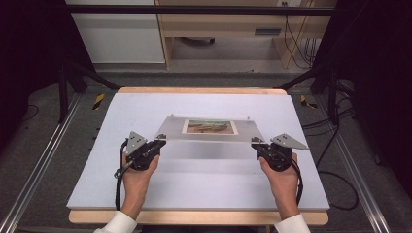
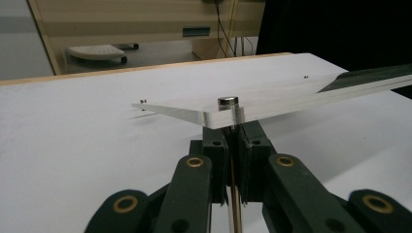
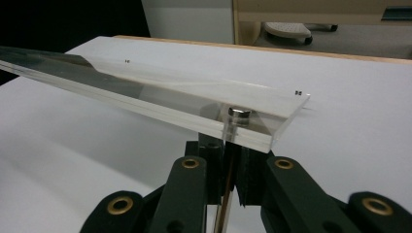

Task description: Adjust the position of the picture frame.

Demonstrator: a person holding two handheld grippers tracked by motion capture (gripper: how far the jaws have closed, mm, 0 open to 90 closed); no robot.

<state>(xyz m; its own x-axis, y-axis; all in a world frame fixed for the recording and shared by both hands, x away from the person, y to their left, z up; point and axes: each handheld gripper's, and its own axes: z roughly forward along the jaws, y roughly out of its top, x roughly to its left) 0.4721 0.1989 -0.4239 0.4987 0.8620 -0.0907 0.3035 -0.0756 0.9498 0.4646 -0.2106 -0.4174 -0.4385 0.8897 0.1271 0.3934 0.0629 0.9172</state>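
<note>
We had a clear acrylic panel as our landmark, held up off the white tabletop near its middle, with a small landscape picture sandwiched in it toward the far edge.

Left gripper sat at the panel's near left corner, jaws pinched narrow. In the left gripper view the left gripper was clamped on a thin metal post hanging under that corner, with a round silver cap on top of the panel right above it.

Right gripper sat at the panel's near right corner, also pinched narrow. In the right gripper view the right gripper gripped the matching post below that corner, its silver cap seated on the panel.

Panel looked tilted a bit, near edge raised above the tabletop, with two tiny fasteners at the far corners. Whether the far edge touched the tabletop, we couldn't tell.

Both hands came in from the near side of the panel, well apart, one per corner.
</note>
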